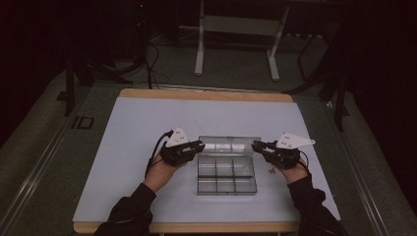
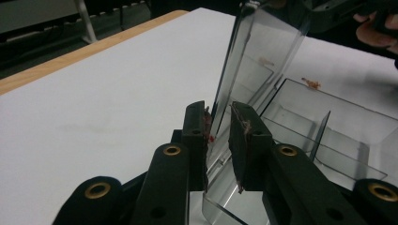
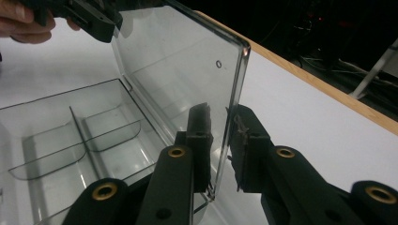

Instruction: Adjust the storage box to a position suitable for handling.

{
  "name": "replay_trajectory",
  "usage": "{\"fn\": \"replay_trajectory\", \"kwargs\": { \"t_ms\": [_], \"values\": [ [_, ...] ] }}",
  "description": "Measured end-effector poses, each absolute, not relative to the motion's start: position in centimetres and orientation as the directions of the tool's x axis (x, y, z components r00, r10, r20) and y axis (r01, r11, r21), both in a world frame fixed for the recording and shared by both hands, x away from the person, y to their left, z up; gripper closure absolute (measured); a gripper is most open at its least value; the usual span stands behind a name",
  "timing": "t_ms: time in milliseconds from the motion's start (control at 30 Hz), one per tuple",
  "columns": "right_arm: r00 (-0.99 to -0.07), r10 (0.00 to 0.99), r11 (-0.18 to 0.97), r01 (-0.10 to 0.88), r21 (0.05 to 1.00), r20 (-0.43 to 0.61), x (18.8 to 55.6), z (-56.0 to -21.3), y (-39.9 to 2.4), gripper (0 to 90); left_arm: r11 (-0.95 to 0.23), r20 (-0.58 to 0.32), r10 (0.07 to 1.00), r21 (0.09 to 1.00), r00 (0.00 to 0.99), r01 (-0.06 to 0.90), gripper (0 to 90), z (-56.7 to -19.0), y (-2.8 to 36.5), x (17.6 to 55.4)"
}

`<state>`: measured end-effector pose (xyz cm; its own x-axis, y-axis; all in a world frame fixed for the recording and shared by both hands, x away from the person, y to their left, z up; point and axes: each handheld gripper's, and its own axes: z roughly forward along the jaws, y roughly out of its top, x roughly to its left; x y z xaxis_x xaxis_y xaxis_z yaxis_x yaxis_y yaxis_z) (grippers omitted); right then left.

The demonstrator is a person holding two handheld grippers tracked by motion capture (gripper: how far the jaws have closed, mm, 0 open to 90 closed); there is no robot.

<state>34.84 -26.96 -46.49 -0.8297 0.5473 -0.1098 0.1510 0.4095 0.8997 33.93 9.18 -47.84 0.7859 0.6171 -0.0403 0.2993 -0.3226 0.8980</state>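
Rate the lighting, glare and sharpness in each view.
High view: dim, surroundings nearly black, box soft. Left gripper view: bright mat, jaws sharp, lid reflecting a pale sheen. Right gripper view: lid edge catches a highlight, background dark and blurred.

Table [image 1: 123,147] seen from above, facing forward and down, from afar. Gripper views set close, along jaws, from opposite sides. Lid [image 1: 228,146] [image 2: 253,65] [image 3: 183,70] shared by all.

Floor marking: the letters "ID" stood on the grey floor [image 1: 81,122] left of the table [image 1: 137,96].
Other text: none was legible.
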Motion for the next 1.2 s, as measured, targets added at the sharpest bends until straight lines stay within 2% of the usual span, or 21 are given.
{"fn": "replay_trajectory", "kwargs": {
  "t_ms": [267, 367, 1000, 1200],
  "values": [
    [-0.808, 0.579, 0.422, 0.183, 0.888, -0.108, 35.7, -46.9, -26.2, 73.7, -0.298, -0.072, 0.632, 0.897, 0.772, 0.328, 76.9, -48.1, 9.1, 34.7],
    [-0.807, 0.583, 0.414, 0.197, 0.889, -0.093, 35.9, -47.0, -26.0, 69.2, -0.289, -0.088, 0.636, 0.894, 0.767, 0.343, 76.1, -48.4, 9.0, 35.1],
    [-0.775, 0.626, 0.431, 0.257, 0.865, -0.081, 37.5, -48.0, -25.3, 64.5, -0.241, -0.170, 0.658, 0.876, 0.733, 0.419, 73.1, -49.5, 8.6, 36.9],
    [-0.769, 0.638, 0.433, 0.313, 0.845, -0.042, 38.1, -48.7, -24.9, 59.9, -0.241, -0.189, 0.665, 0.862, 0.723, 0.446, 69.8, -49.7, 8.4, 37.5]
  ]
}}
